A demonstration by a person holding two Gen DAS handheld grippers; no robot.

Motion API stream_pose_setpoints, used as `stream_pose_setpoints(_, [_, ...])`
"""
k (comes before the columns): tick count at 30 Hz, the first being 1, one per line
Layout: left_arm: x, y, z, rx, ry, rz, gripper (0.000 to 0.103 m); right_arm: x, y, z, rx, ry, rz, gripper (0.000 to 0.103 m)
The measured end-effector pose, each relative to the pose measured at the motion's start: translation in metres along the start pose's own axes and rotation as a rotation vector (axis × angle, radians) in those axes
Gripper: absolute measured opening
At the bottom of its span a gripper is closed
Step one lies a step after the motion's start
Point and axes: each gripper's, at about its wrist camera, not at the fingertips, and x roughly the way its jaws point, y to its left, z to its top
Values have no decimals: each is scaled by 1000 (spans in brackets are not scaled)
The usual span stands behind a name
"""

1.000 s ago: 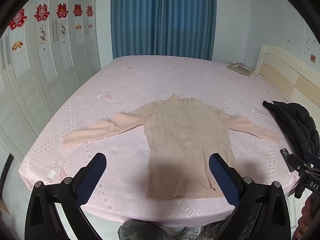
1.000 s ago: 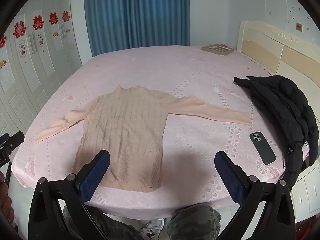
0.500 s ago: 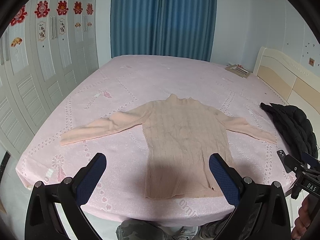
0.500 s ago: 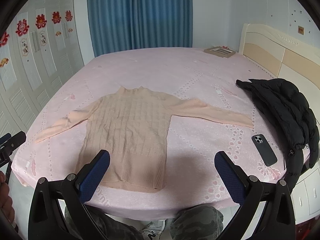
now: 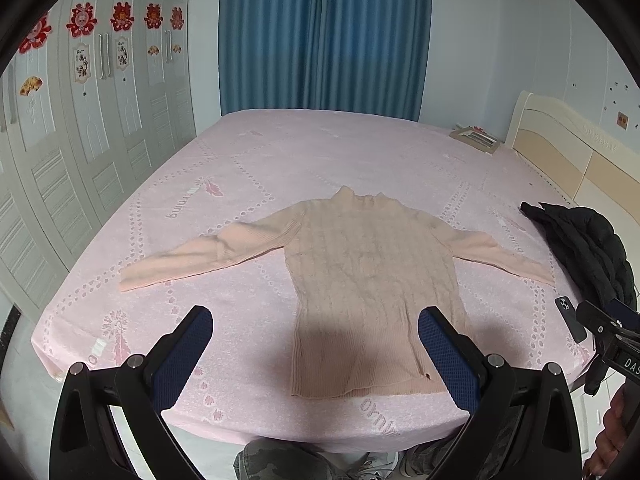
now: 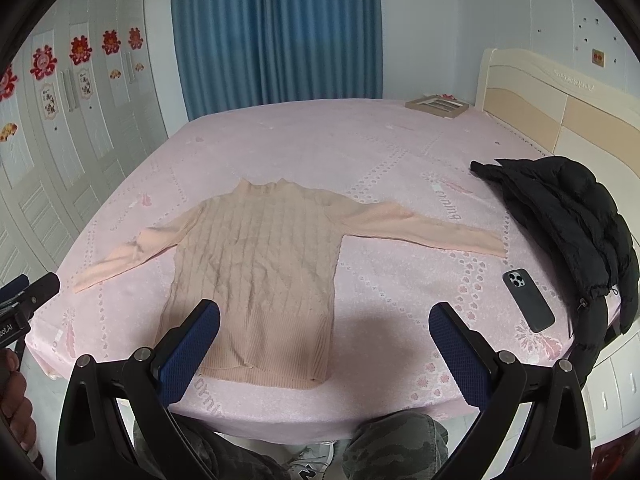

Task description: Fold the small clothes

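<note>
Pink patterned bedding covers the wide bed (image 5: 320,152), where a peach ribbed knit sweater (image 5: 372,280) lies flat near the front edge, collar far, hem near, sleeves spread left and right. Both the left gripper (image 5: 316,354) and right gripper (image 6: 324,344) hover wide open and empty, the left more squarely over the hem.

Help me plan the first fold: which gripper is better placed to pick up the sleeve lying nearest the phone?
Right, probably. The right gripper, open, hovers on that side, with the sleeve and phone in its view's right half. The left gripper, also open, faces the sweater body and opposite sleeve.
</note>
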Motion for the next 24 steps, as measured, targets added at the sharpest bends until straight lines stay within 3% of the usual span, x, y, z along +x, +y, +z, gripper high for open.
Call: stream_pose_setpoints(24, [2, 5, 2, -20, 1, -3, 103, -3, 6, 1, 0, -7, 20, 102])
